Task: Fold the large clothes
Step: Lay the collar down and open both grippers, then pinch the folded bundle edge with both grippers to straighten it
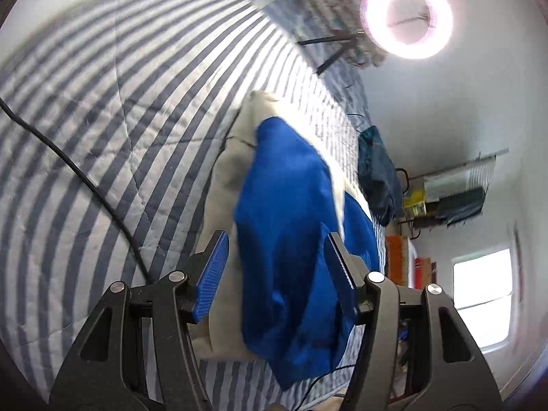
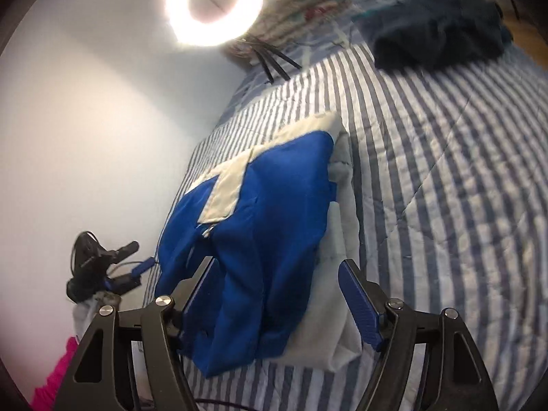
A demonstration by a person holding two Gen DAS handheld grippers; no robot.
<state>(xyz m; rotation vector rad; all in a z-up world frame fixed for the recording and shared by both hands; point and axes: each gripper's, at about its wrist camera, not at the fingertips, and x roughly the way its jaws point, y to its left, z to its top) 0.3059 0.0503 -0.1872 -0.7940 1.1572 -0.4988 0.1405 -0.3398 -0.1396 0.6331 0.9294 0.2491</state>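
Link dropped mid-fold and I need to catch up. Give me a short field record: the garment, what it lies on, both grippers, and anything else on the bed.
garment: blue and white garment, bunched in a folded heap, not flat
surface: striped quilt on a bed
left gripper: jaws apart, pads clear of the cloth, nothing held
right gripper: jaws apart, nothing held
other items: dark clothes pile at the far end of the quilt; black cable across the quilt
lighting: ring light lit
fold status: cannot tell if finished
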